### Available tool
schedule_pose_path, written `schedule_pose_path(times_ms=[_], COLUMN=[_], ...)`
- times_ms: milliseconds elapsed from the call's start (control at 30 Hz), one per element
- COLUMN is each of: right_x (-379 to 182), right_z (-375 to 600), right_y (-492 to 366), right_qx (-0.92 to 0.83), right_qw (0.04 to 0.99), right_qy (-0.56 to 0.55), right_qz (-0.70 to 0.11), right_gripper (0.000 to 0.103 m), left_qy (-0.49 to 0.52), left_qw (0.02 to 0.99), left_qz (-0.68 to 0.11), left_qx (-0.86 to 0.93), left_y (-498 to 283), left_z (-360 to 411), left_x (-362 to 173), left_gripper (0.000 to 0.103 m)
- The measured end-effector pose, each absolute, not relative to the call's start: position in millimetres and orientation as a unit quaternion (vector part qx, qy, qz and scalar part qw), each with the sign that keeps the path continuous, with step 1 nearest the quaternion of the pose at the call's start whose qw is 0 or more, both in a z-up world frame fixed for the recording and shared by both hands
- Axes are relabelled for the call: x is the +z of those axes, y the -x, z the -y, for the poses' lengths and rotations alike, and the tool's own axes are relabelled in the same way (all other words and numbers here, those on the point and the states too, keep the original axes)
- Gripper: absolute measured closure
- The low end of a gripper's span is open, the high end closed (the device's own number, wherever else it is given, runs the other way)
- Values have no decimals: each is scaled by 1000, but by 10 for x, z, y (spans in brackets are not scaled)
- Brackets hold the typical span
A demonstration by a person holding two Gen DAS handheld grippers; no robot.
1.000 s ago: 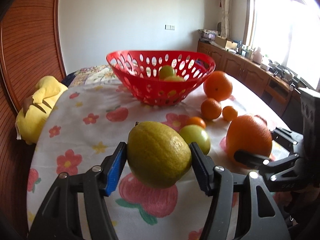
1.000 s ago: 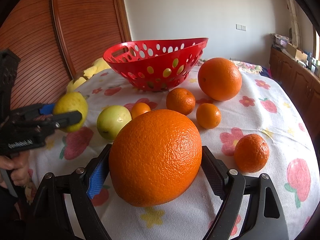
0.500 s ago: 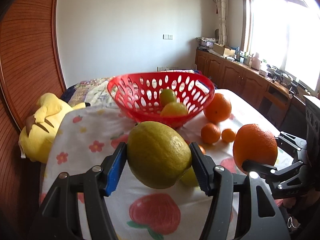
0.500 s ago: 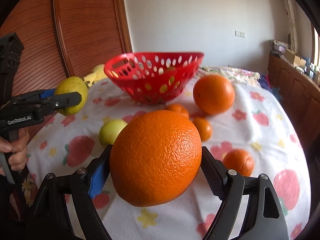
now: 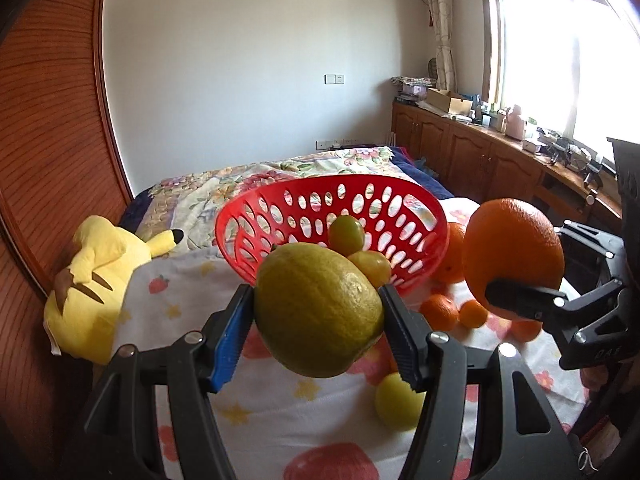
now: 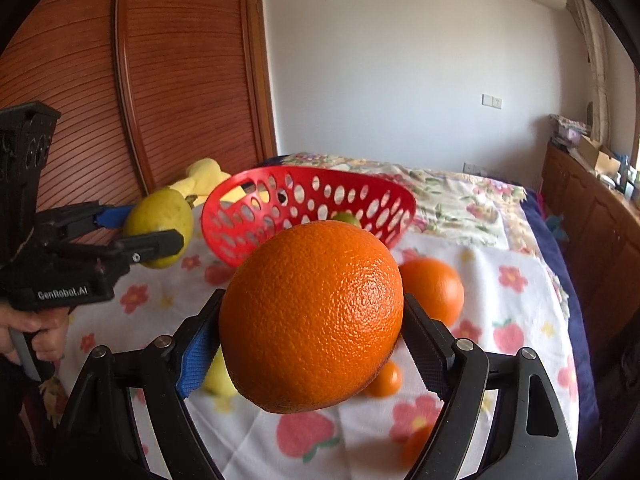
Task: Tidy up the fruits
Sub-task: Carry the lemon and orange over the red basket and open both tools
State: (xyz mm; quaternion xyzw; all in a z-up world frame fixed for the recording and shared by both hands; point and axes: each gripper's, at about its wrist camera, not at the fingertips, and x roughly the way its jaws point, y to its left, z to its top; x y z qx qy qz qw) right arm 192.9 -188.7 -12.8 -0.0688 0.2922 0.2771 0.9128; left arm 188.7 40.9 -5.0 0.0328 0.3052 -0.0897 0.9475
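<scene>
My left gripper (image 5: pixel 318 322) is shut on a big yellow-green lemon (image 5: pixel 318 308), held in the air in front of the red perforated basket (image 5: pixel 416 240). Two small green-yellow fruits (image 5: pixel 346 230) lie inside the basket. My right gripper (image 6: pixel 312 340) is shut on a large orange (image 6: pixel 312 332), also lifted above the cloth. In the left wrist view that orange (image 5: pixel 514 252) hangs to the right of the basket. In the right wrist view the lemon (image 6: pixel 160 218) and left gripper (image 6: pixel 148 228) hover left of the basket (image 6: pixel 380 204).
A flowered cloth (image 5: pixel 280 412) covers the bed. On it lie a yellow-green fruit (image 5: pixel 398 402), several small oranges (image 5: pixel 440 310) and a bigger orange (image 6: pixel 434 296). A yellow plush toy (image 5: pixel 100 280) lies at the left by the wooden panel. Cabinets (image 5: pixel 480 160) line the right wall.
Both grippers have risen with their fruit and come closer to the basket. The cloth and loose fruit have dropped lower in both views. The grips are unchanged.
</scene>
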Motion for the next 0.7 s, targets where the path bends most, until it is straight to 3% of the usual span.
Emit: schedule_pose_path(times_ms=[700], right_x=[-40], right_z=[1500], right_y=[-2820], right_qx=[275], right_qw=[902], right_qy=[109], right_qz=[-314], right_gripper=[18], left_qy=[-42], left_qw=[941], left_qz=[-320], left_qx=[-100], left_y=[-2459], left_z=[-338], left_x=[-55], left_gripper=[41])
